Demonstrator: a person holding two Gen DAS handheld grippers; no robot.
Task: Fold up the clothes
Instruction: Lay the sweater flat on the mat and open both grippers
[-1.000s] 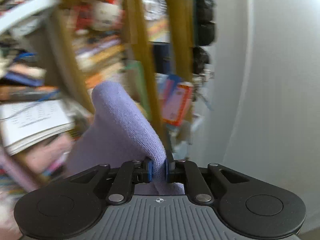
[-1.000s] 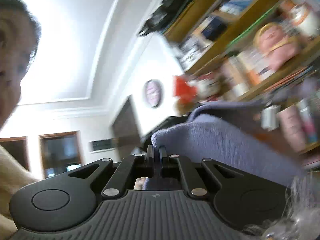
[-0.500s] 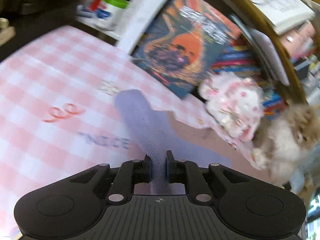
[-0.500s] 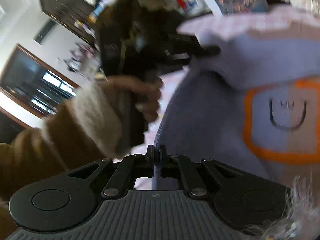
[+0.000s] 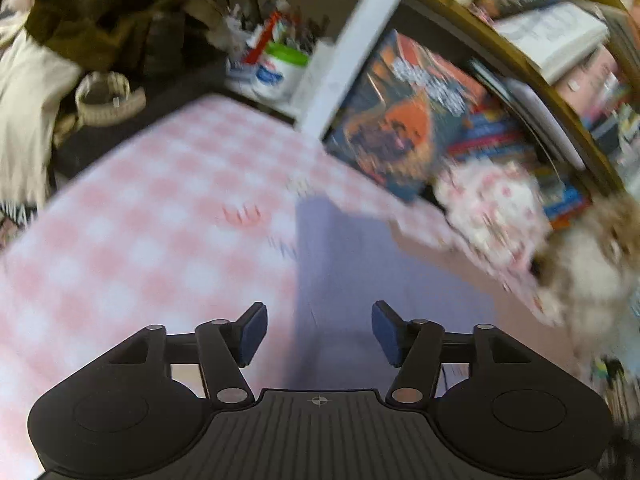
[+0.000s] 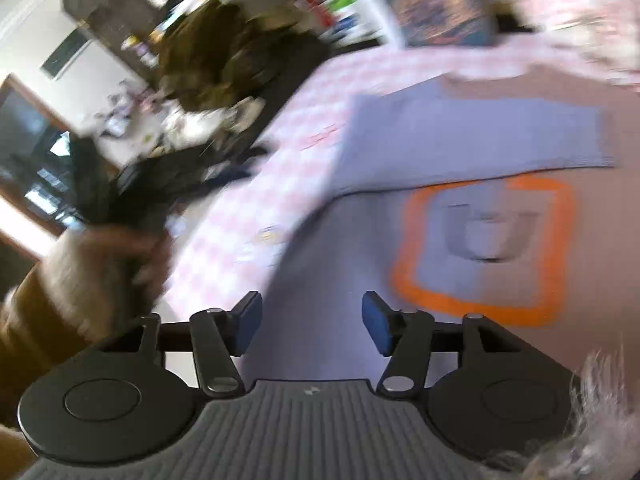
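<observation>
Work surface: pink-and-white checked cloth (image 5: 132, 240), some small print on it, blurred, unreadable

Beyond the cloth's far edge: white upright post (image 5: 352, 52), and beside it a wooden bookshelf (image 5: 516, 60) with curved yellowish boards, crammed with books. One large book with an orange-and-blue cover (image 5: 404, 120) leans at the shelf's foot. An open white book (image 5: 556, 36) lies on an upper board

Far left: a heap of olive-brown fabric (image 5: 104, 4) over pale cloth. A white tub with a green lid (image 5: 280, 68) stands among pens and clutter

Right wrist view: white wall, dark wood-framed window (image 6: 36, 160), daylight coming through
</observation>
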